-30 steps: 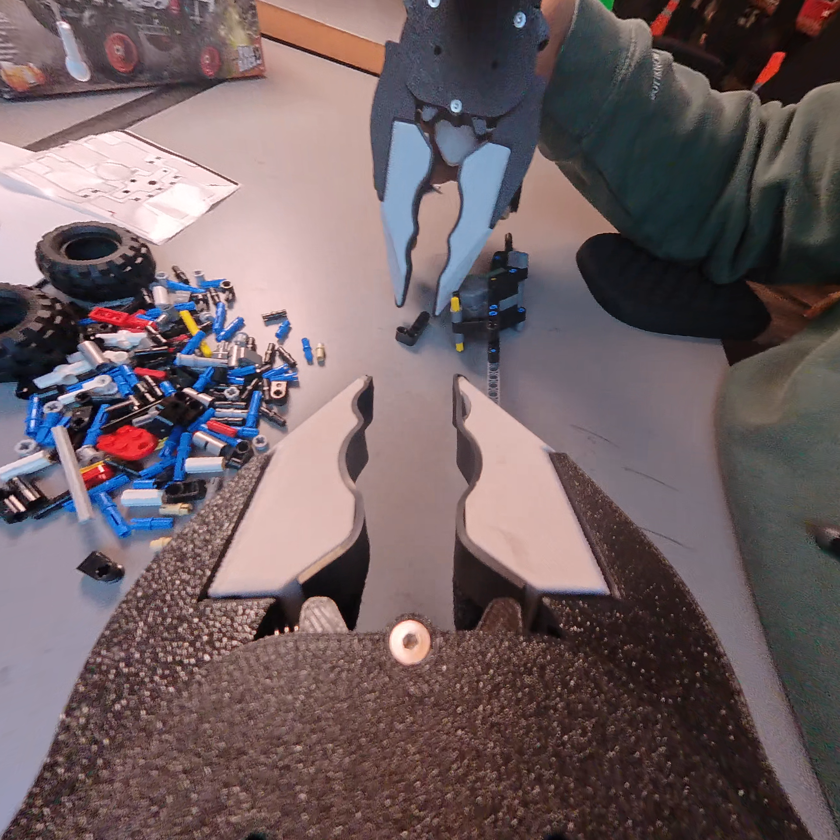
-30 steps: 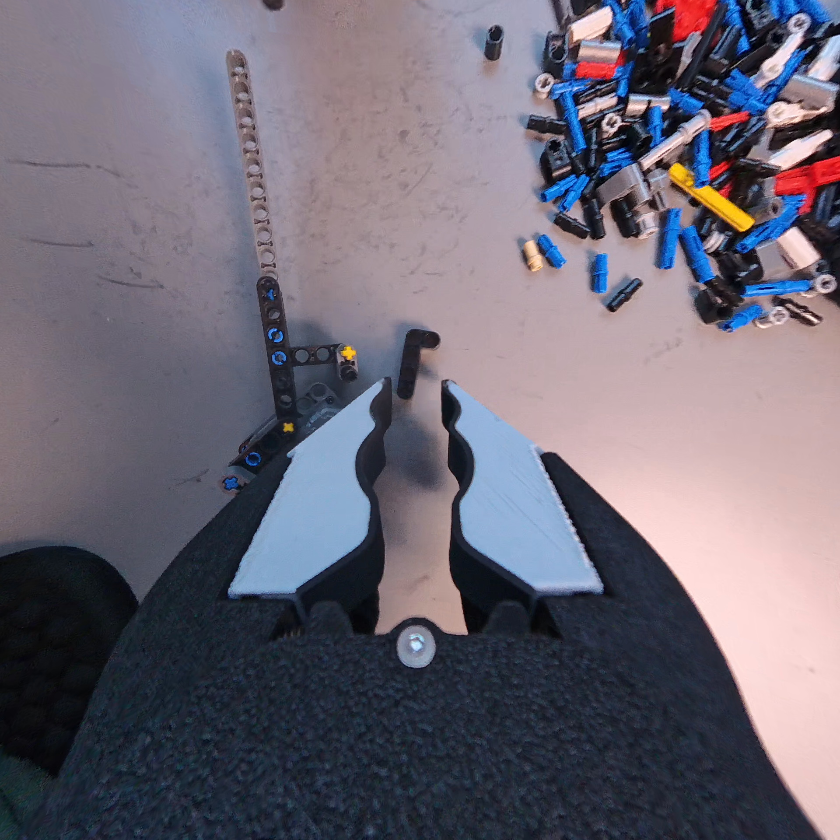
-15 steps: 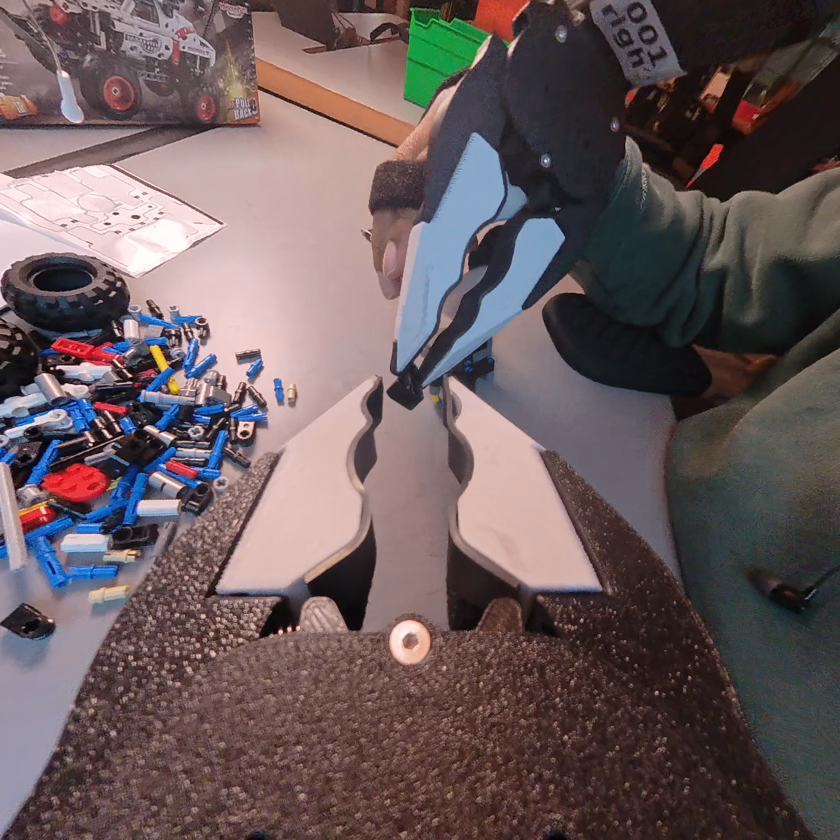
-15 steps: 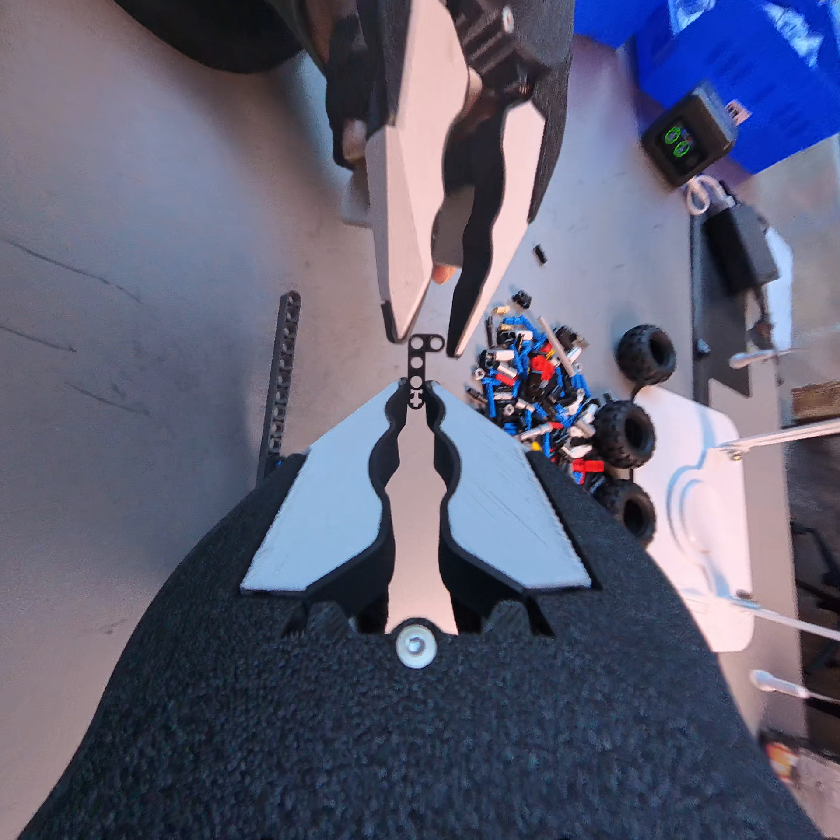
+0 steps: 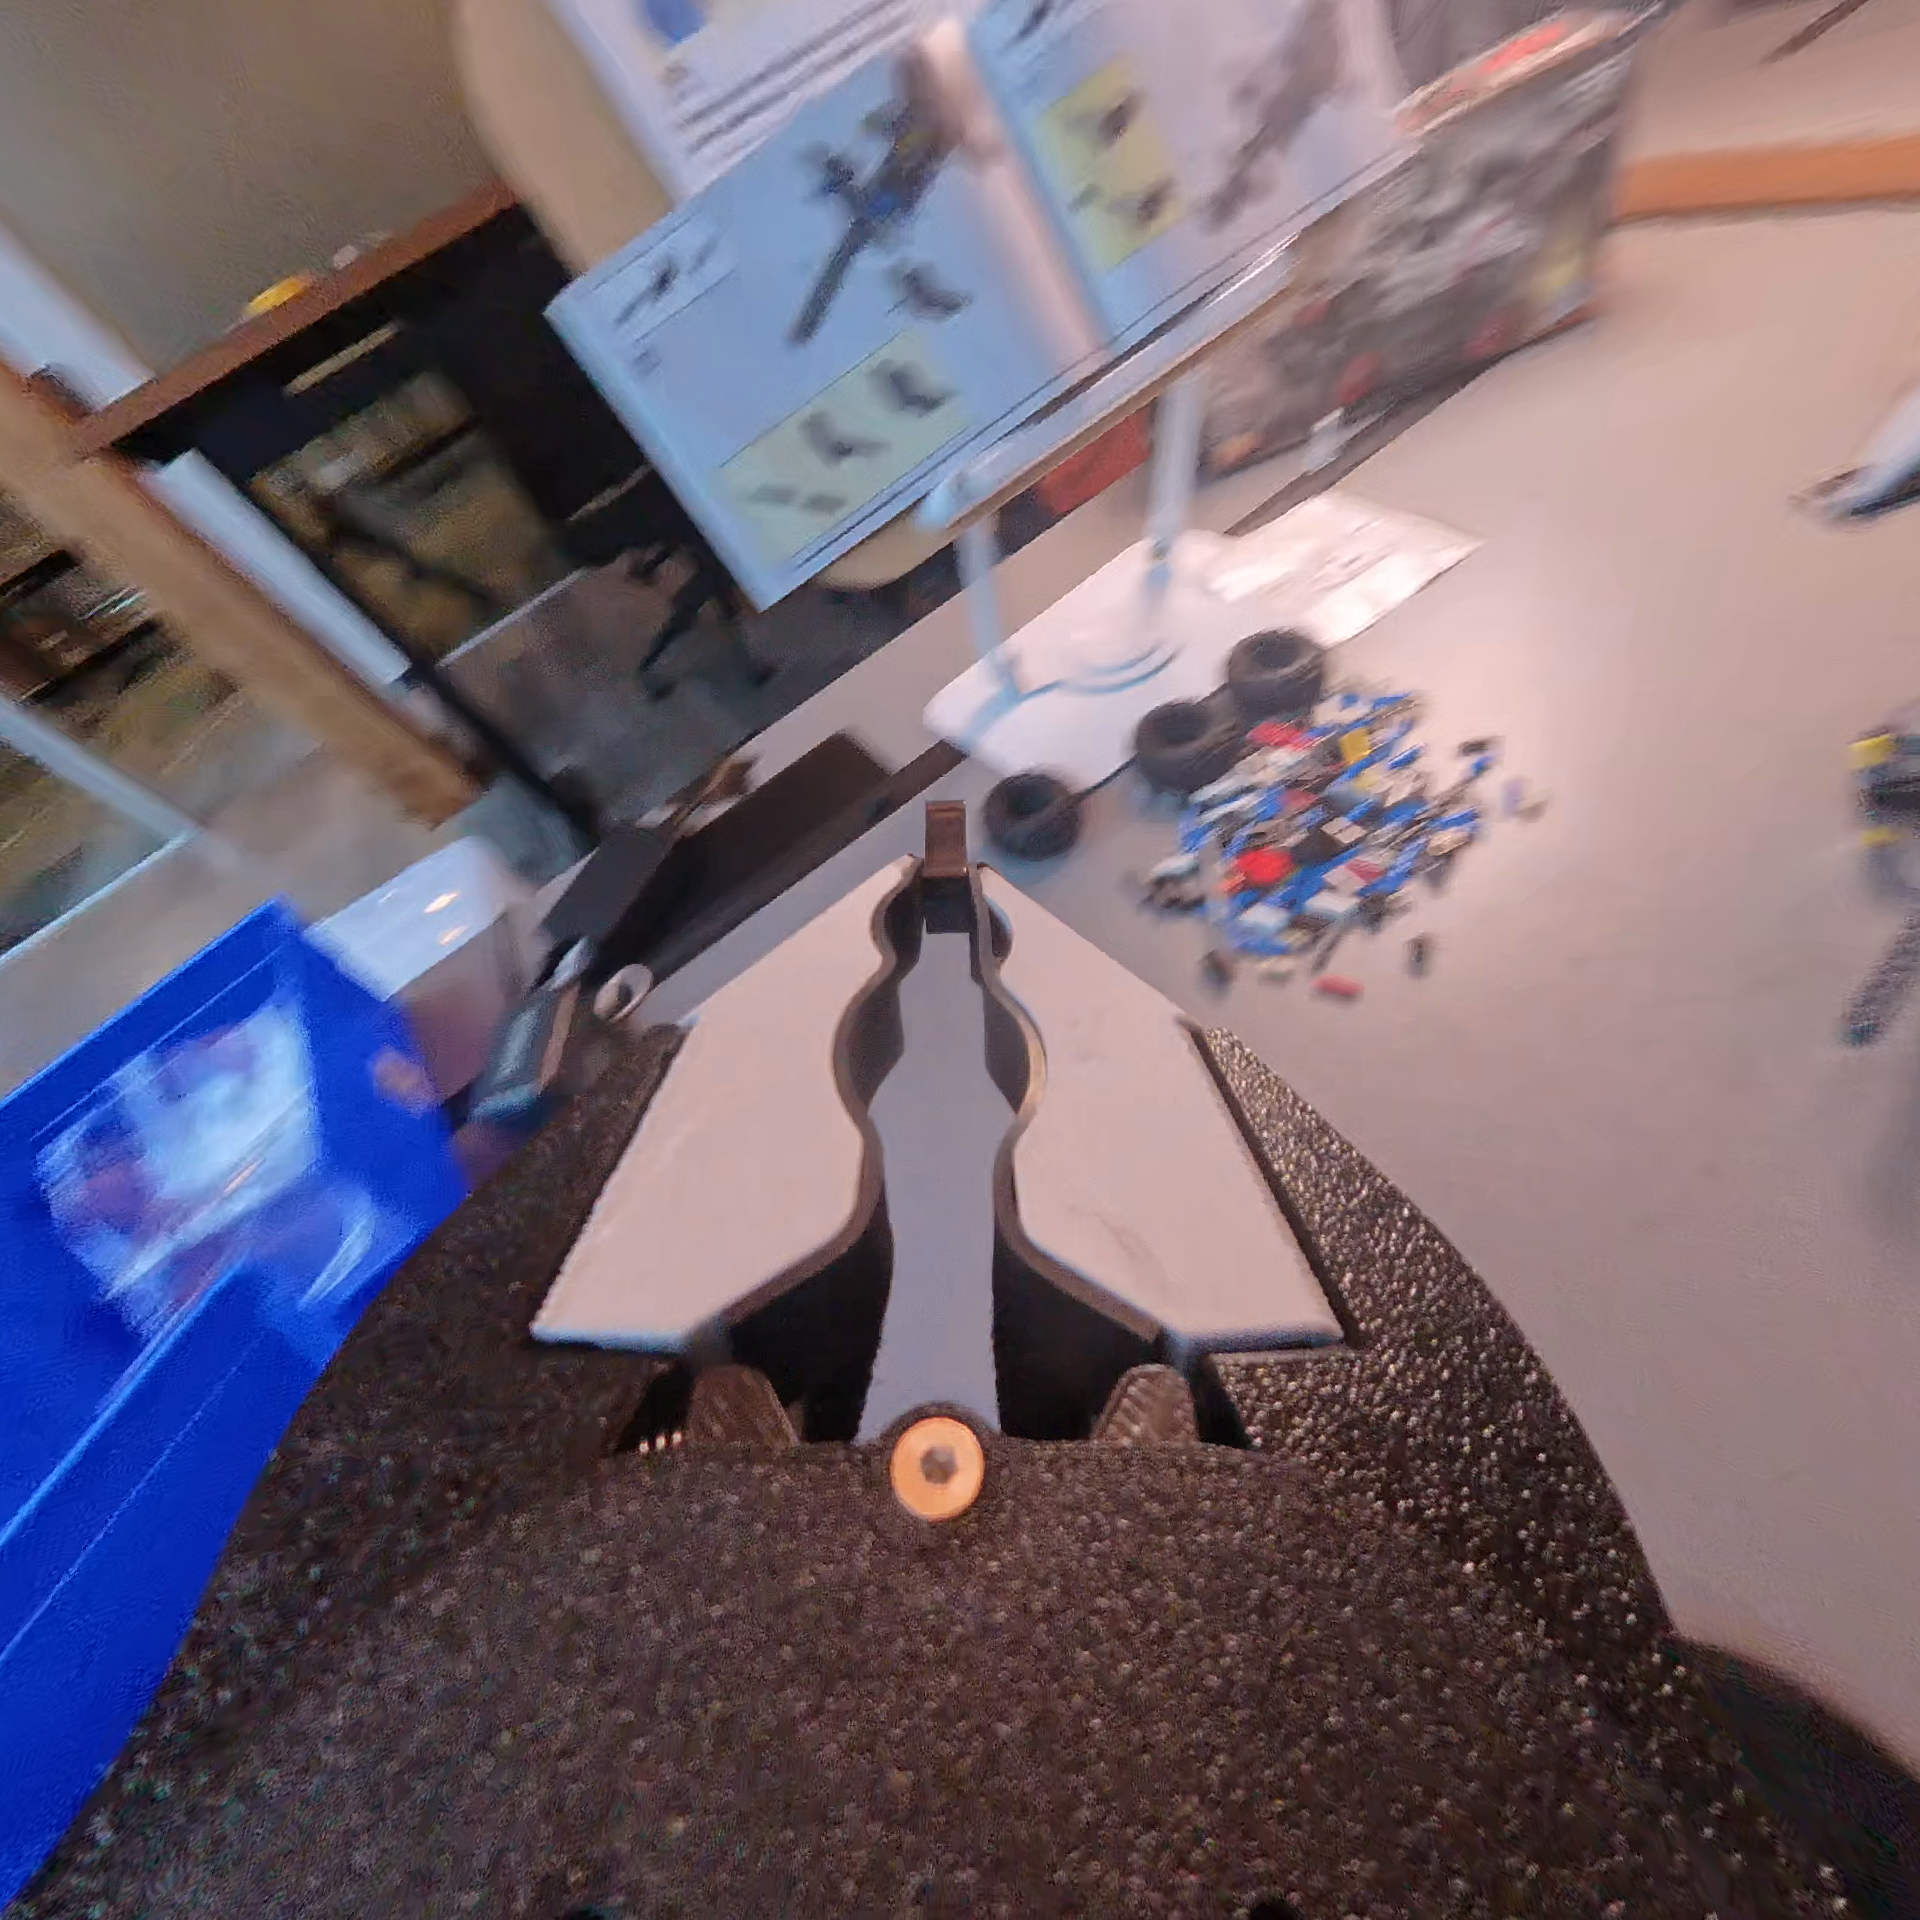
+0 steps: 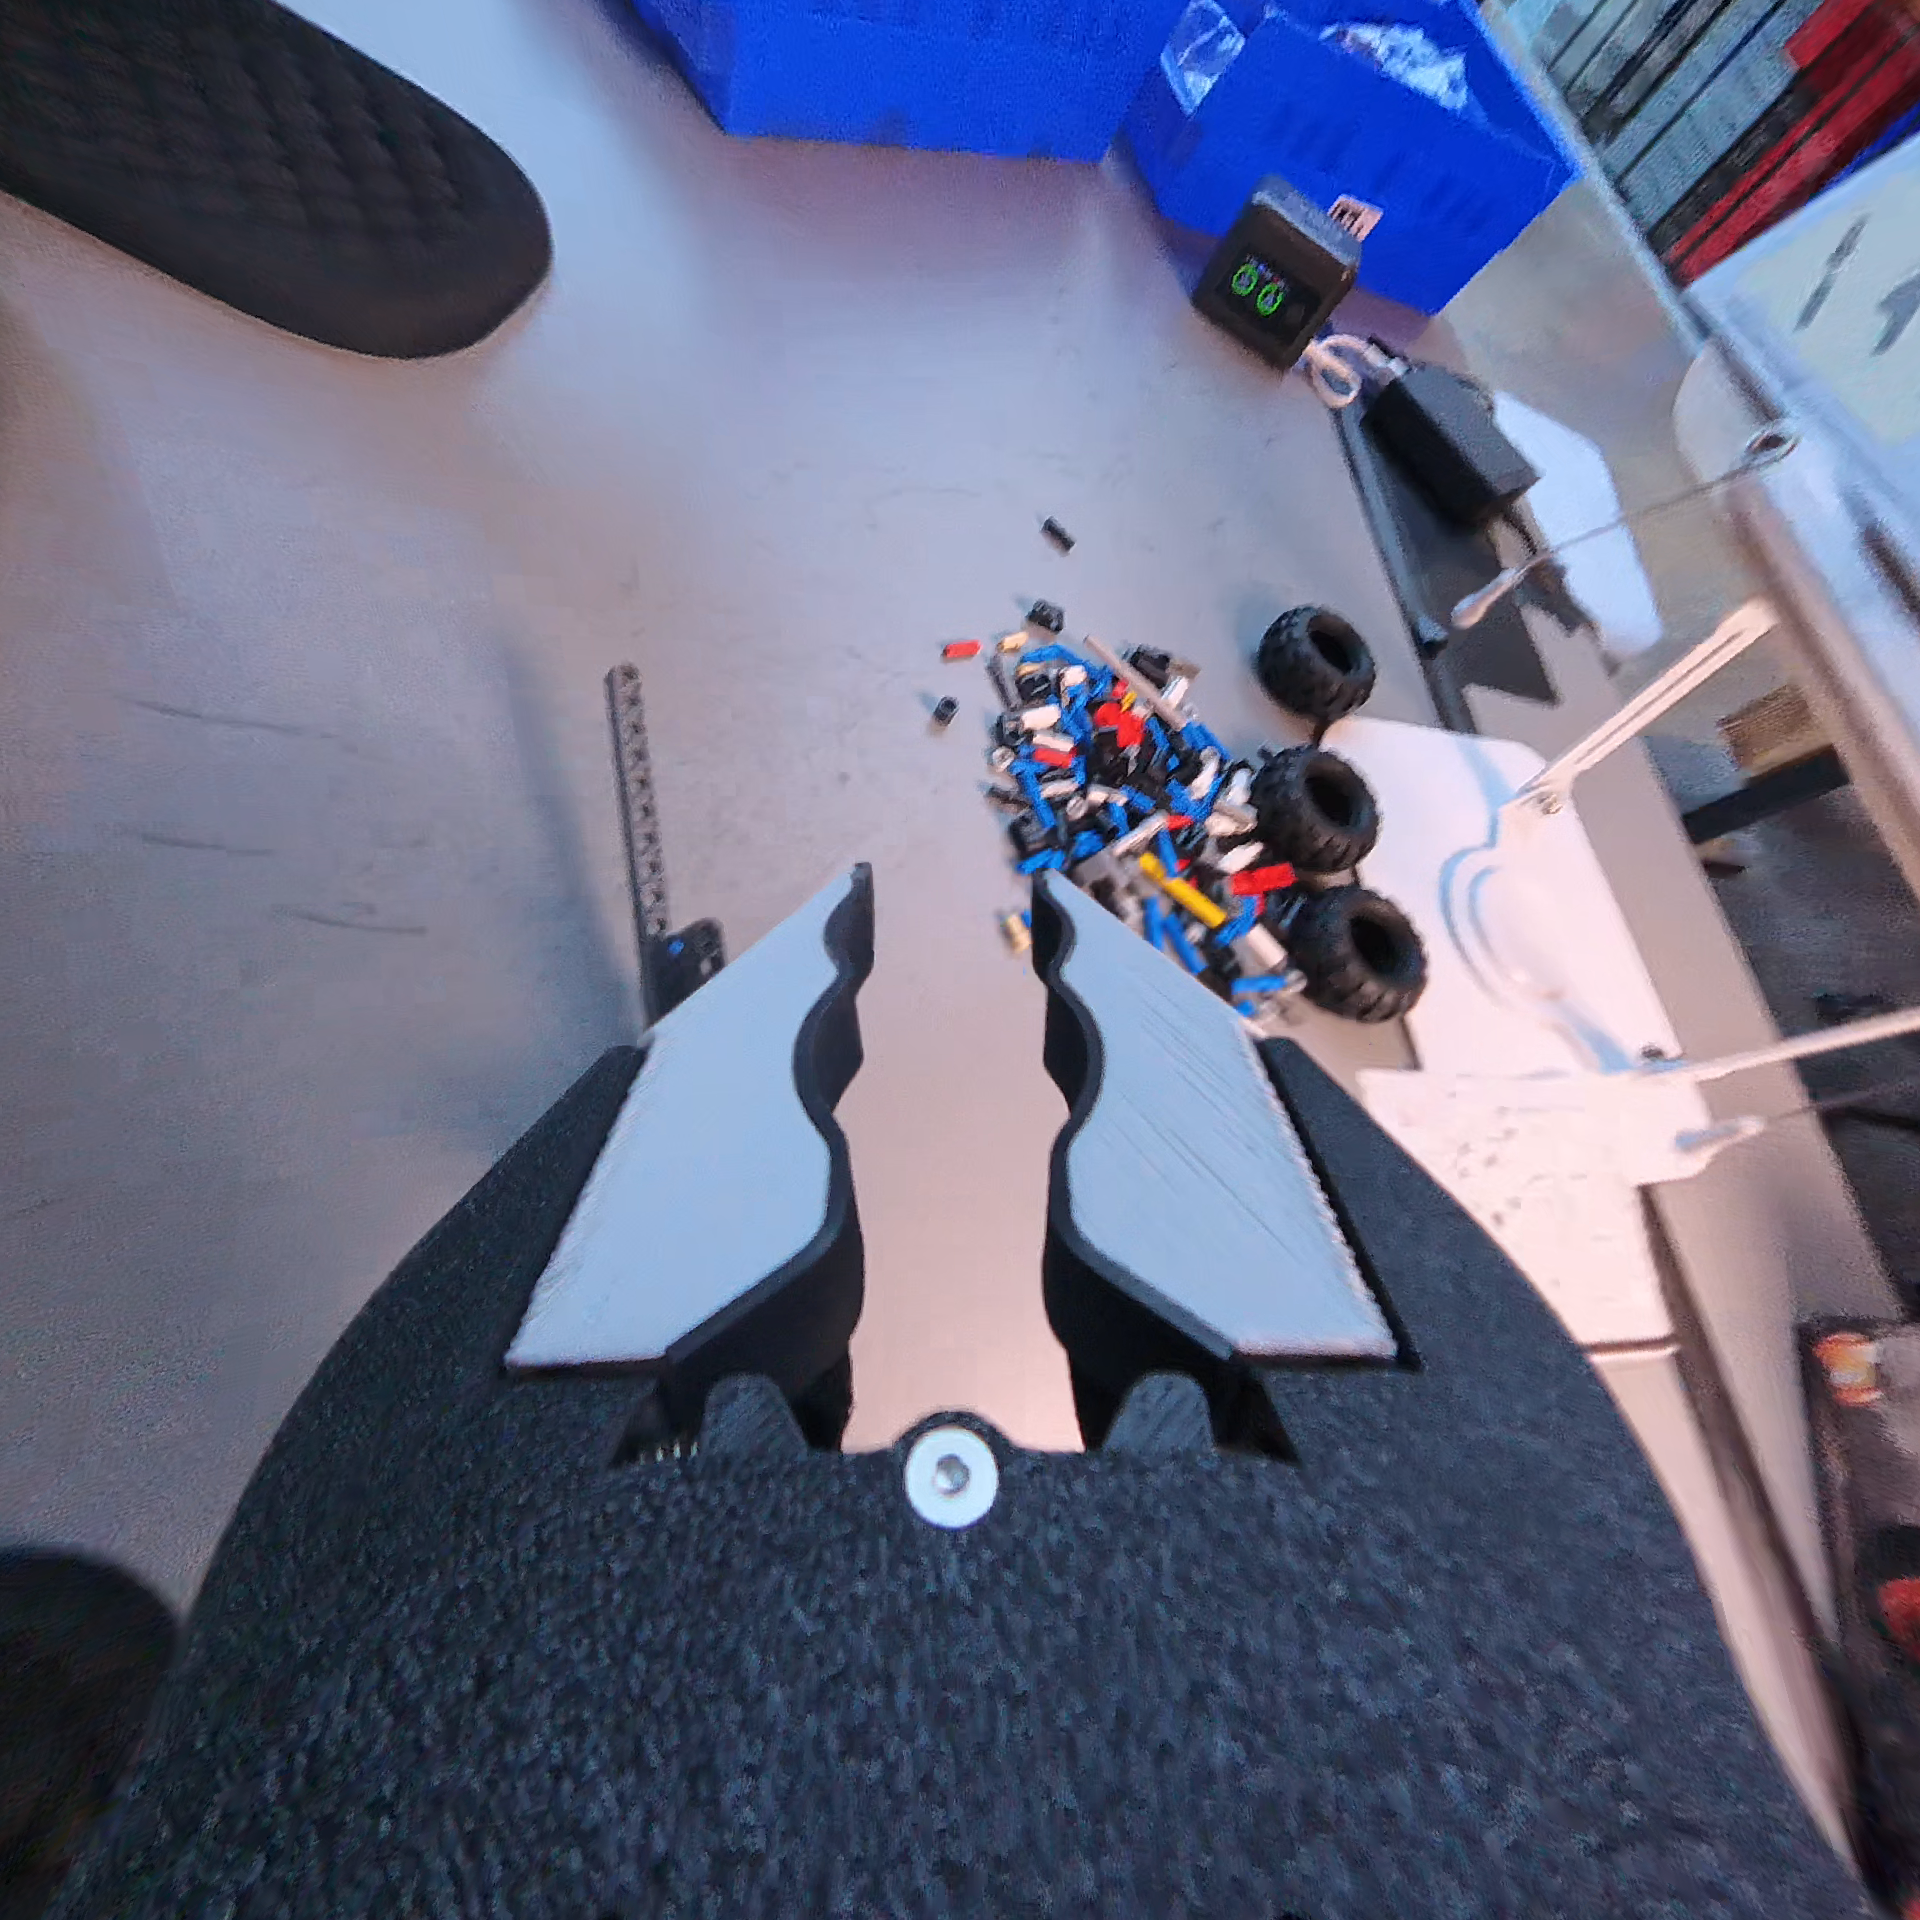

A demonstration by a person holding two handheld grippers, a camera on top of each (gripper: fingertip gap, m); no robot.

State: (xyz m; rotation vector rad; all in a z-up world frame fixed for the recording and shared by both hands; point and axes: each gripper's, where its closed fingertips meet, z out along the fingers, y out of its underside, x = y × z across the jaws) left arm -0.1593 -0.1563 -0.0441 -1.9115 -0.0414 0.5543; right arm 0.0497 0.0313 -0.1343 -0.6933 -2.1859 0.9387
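Observation:
My left gripper (image 5: 948, 883) is shut on a small black angled brick piece (image 5: 945, 844), held in the air well above the grey table (image 5: 1558, 1039). The left wrist view is blurred by motion. My right gripper (image 6: 948, 896) is open and empty, high above the table (image 6: 520, 727). Below and ahead of it lies a pile of small blue, black, red and grey brick parts (image 6: 1127, 800), which also shows in the left wrist view (image 5: 1320, 842). A long grey and black beam assembly (image 6: 649, 831) lies to the left of the right gripper's left finger.
Black rubber tyres (image 6: 1320, 800) lie beside the pile. A white stand base (image 6: 1517, 935) holds an open instruction booklet (image 5: 883, 312). Blue bins (image 6: 1039, 62) and a small black device (image 6: 1273, 270) stand at the far edge. A black padded rest (image 6: 260, 177) lies at the left. Tip to tip, the grippers are about 30 cm apart.
The black piece passed from my right gripper to my left, which shut on it and swung up and away. My right gripper opened and lifted, now empty.

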